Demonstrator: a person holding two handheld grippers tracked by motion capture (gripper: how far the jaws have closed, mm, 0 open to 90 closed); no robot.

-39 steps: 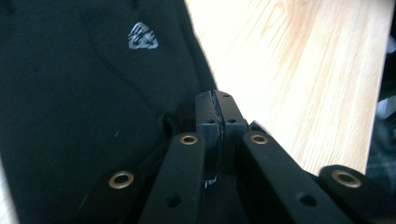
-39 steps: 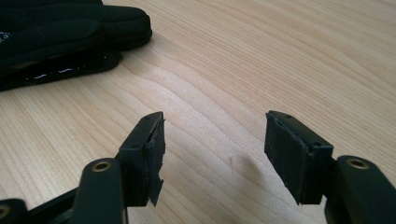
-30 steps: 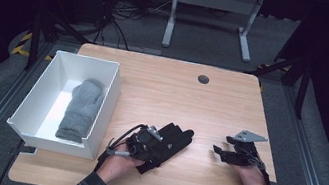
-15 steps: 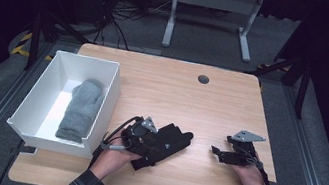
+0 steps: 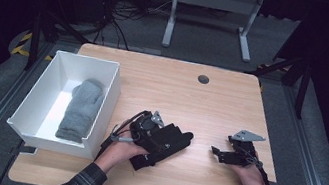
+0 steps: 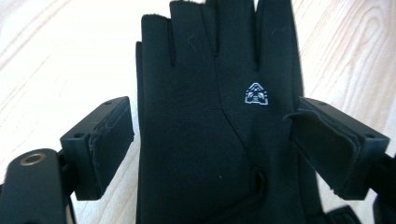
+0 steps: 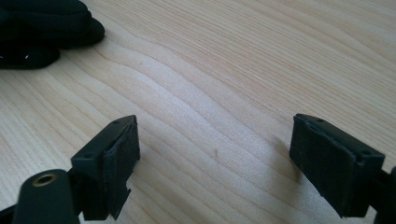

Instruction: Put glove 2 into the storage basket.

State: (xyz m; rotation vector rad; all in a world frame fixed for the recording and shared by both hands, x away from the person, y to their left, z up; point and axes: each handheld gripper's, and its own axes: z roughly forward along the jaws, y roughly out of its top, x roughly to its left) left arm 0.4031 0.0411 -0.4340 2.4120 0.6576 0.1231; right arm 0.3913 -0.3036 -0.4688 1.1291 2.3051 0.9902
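The black glove (image 6: pixel 205 116) lies flat on the desk (image 5: pixel 230 108), near its front edge and a little left of the middle, with its fingers pointing away to the right and far side. It carries a small white logo on its back. It looks like thin, soft fabric: light, limp, and likely to fold or drape as soon as one edge is lifted, so it should not slip much against padded jaws but will not keep its shape. A pinch across the cuff or the palm, gathering some fabric, seems the safest place to take hold; a single finger would let the rest hang and swing.

The left gripper (image 6: pixel 210 140) sits right over the glove, its jaws spread on either side of the palm. They have just been opening, and the pads (image 6: pixel 109 140) stand clear of the fabric, so the glove lies between them without being pinched.

The right gripper (image 7: pixel 215 154) rests to the right, well apart from the glove, over bare desk. Its jaws have also just been widening and now stand spread, with nothing between them.

At the left of the desk stands a white bin (image 5: pixel 106 98), with a grey mitten (image 5: pixel 81 109) lying inside it.
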